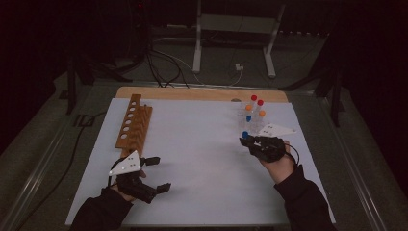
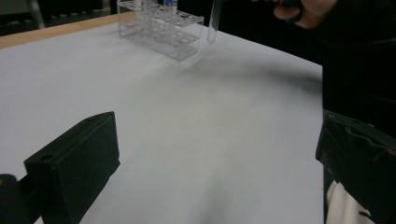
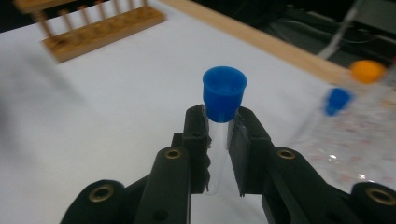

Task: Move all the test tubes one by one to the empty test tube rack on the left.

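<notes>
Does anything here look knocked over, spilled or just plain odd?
Nothing stands out. The wooden rack lies flat and empty at the table's far left. The clear rack stands upright with its capped tubes. The right claw grips one blue-capped tube cleanly, and the white table shows no spill.

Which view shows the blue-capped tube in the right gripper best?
The right gripper view: the blue-capped tube sits close up, clamped between the jaws. The high view shows a small blue cap; the left gripper view shows its clear body.

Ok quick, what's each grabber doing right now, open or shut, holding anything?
Left gripper: open, holding nothing.
Right gripper: shut on the blue-capped test tube.
</notes>
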{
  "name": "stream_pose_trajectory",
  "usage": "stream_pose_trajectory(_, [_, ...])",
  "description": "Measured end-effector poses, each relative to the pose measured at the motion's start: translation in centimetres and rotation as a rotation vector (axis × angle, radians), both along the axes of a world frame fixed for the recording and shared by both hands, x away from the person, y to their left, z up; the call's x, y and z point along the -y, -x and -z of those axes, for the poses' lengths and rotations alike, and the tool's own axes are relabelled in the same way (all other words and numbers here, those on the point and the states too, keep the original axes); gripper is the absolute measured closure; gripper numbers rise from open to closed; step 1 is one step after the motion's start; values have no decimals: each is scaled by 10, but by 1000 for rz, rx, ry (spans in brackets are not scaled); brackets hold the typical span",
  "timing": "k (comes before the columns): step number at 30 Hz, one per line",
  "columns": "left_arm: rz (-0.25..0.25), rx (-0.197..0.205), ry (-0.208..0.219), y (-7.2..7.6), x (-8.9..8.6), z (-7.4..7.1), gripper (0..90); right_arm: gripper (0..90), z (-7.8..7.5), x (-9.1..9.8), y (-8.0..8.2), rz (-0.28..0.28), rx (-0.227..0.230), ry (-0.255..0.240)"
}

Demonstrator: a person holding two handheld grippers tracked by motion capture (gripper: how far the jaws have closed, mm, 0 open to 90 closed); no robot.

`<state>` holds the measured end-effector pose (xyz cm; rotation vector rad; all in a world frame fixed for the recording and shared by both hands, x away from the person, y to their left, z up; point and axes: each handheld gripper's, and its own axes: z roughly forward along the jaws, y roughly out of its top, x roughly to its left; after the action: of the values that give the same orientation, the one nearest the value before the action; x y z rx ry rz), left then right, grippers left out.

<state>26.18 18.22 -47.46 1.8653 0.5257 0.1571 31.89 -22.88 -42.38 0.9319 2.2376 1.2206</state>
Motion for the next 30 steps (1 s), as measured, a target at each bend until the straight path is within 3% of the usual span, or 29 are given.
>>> stream_pose_trajectory(5, [13, 1, 11, -7, 10, -9, 4, 773, 9, -15, 11, -60, -20, 7])
stream_pose_trajectory(12, [68, 10, 27, -18, 26, -23, 4, 773, 17, -31, 23, -131, -43, 2])
stream_pose_trajectory(19, [130, 26, 35, -27, 48, -38, 5, 773, 19, -41, 31, -180, -54, -4])
stream_pose_trajectory(24, [138, 32, 54, -32, 58, -43, 22, 773, 20, -46, 33, -199, -59, -5])
stream_pose_trajectory(30, [156, 37, 44, -38, 75, -49, 49, 773, 20, -53, 37, -230, -64, -6])
